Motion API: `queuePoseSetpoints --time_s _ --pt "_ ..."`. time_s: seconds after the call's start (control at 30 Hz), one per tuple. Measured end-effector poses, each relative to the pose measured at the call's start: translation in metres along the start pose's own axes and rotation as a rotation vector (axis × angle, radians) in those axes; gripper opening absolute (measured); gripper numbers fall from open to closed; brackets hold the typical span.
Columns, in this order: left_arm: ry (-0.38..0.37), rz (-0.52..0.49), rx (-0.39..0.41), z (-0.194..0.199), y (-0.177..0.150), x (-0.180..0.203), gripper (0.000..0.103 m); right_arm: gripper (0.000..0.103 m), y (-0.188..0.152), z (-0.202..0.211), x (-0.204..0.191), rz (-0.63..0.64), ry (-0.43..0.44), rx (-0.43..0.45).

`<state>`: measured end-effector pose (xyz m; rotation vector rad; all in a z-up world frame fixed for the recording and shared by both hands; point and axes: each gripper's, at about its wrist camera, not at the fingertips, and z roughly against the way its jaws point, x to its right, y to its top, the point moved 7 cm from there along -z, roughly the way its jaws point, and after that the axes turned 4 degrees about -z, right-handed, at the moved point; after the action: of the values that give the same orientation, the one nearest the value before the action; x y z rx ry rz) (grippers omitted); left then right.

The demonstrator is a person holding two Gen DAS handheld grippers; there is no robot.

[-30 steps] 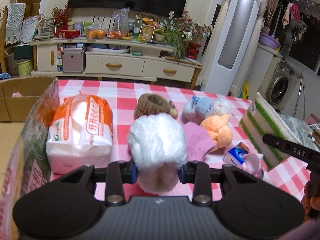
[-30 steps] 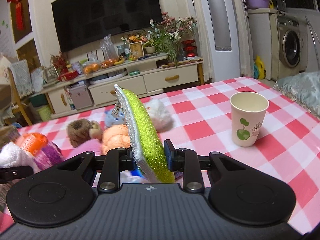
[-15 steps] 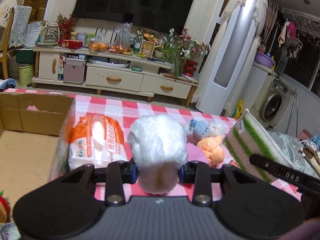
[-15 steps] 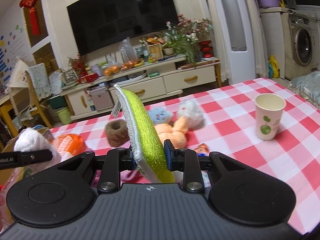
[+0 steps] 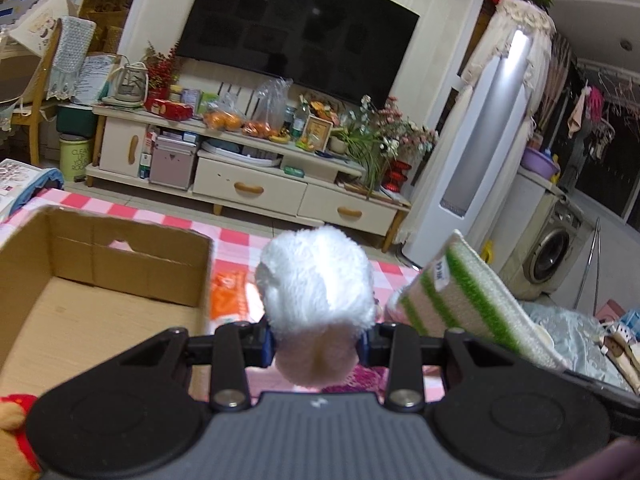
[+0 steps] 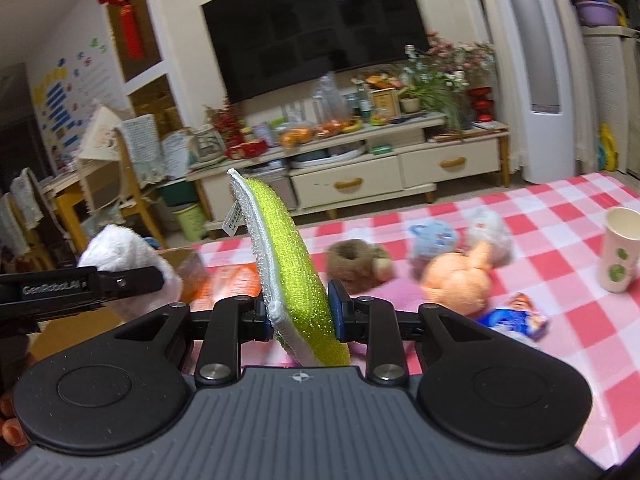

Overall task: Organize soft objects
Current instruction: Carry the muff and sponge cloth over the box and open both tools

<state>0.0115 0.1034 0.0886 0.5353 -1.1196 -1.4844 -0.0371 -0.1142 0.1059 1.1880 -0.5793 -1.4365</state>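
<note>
The left gripper (image 5: 318,342) is clamped on a fluffy white plush ball (image 5: 316,300), which sits squeezed between the two blue-padded fingers and bulges well above and a little below them, clear of the red-and-white checked tablecloth (image 5: 236,240). To its left, close by, stands an open brown cardboard box (image 5: 132,264) with a bare floor showing inside; an orange-and-white soft pack (image 5: 228,292) lies between the box wall and the held ball. The right gripper (image 6: 298,314) is closed on a flat lime-green scrubbing pad with a white mesh backing (image 6: 286,256), which stands on edge between the fingers, tilted with its top leaning left, a small paper tag hanging from its upper edge. In the left wrist view the same pad appears at the right, showing its green-and-white striped face, near the white ball but apart from it. On the cloth beyond the right gripper lie a brown knitted toy (image 6: 356,262), an orange plush figure (image 6: 460,280), a pale blue plush (image 6: 434,238) and a paper cup (image 6: 620,250).
</note>
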Motion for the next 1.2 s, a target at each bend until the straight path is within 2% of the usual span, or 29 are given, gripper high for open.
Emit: queuePoseSetpoints --time_s 0.27,0.6,0.87,1.2 --pt "0.040 0.046 0.046 0.020 0.010 -0.033 0.036 0.032 0.003 -0.011 -0.060 0.025 0.133 -0.021" --pt "0.189 0.115 0.079 0.037 0.017 -0.092 0.036 0.032 -0.002 -0.049 -0.137 0.060 0.253 -0.087" --pt "0.292 0.177 0.078 0.045 0.019 -0.137 0.038 0.032 -0.012 -0.076 -0.165 0.096 0.306 -0.146" --pt "0.354 0.219 0.049 0.053 0.010 -0.166 0.039 0.035 -0.026 -0.070 -0.173 0.185 0.311 -0.153"
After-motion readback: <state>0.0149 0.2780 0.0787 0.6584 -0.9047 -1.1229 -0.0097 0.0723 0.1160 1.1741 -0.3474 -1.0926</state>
